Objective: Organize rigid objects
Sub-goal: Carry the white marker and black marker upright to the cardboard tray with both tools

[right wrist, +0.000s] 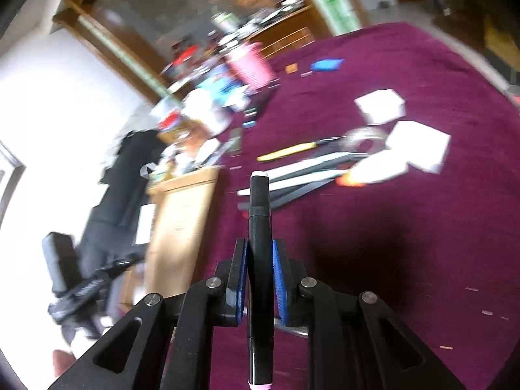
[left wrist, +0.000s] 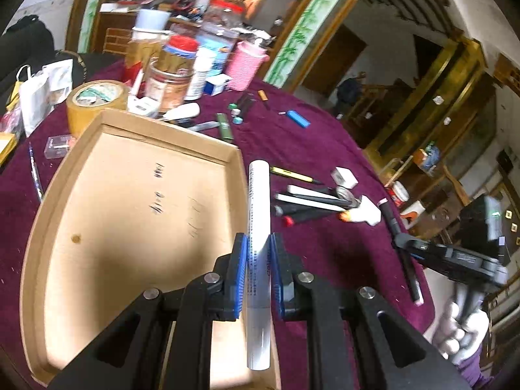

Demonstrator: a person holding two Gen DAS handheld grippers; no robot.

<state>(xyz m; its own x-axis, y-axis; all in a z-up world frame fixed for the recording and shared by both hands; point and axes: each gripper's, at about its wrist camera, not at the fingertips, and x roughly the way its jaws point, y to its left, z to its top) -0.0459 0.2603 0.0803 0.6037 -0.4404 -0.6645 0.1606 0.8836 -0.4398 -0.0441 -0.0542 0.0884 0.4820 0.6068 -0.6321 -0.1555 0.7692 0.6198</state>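
Over the cardboard tray's [left wrist: 136, 201] 3 o'clock rim, left fingers [left wrist: 258, 276] clamp the white marker [left wrist: 259, 227] mid-barrel, right fingers [right wrist: 260, 279] the black marker [right wrist: 259, 260]; release now and white could tip outside onto the worktop [left wrist: 325, 149]

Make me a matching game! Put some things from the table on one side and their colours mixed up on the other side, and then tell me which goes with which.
Things:
1. marker in the left tongs
2. marker in the right tongs
3. tablecloth
4. ribbed cup

Colours:
A. pink
B. white
C. dark purple-red
D. black

Pairs: 1-B, 2-D, 3-C, 4-A
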